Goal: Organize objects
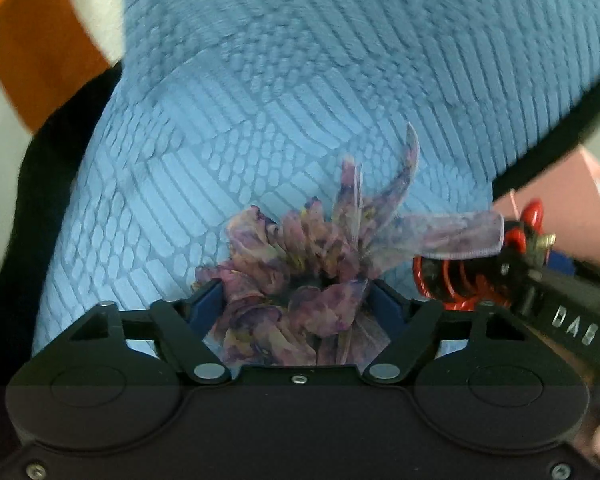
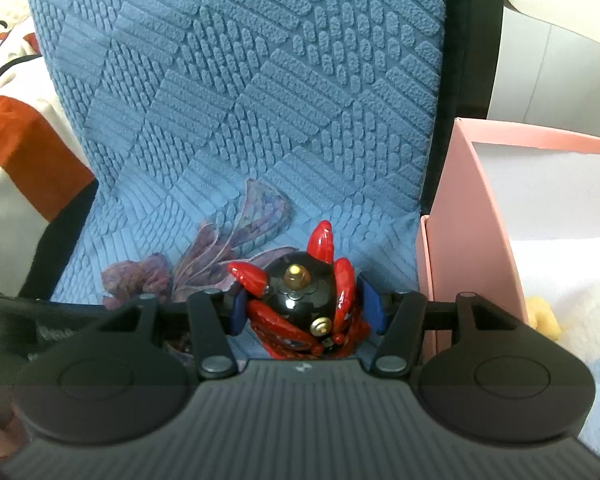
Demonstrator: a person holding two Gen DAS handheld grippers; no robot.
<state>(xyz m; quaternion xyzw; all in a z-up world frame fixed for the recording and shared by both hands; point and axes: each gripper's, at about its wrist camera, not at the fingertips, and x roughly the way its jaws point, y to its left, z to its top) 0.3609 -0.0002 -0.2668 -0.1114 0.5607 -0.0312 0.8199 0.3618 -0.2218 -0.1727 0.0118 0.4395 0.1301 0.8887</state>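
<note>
Scrunchie (image 1: pixel 296 276) (purple, floral, ruffly) sits on the blue textured cushion (image 1: pixel 300 80), right between the blue pads of the left claw (image 1: pixel 298 304); the pads look like they touch the fabric at both sides, but I can't tell if they really pinch it. Plenty of bare cushion ahead, black edging (image 1: pixel 52 152) off to the left. Just beside it to the right, the right claw (image 2: pixel 306 310) is clamped partway on a red-and-black toy (image 2: pixel 304 304). Pink box (image 2: pixel 468 216) stands past the cushion's right edge, open top.
</note>
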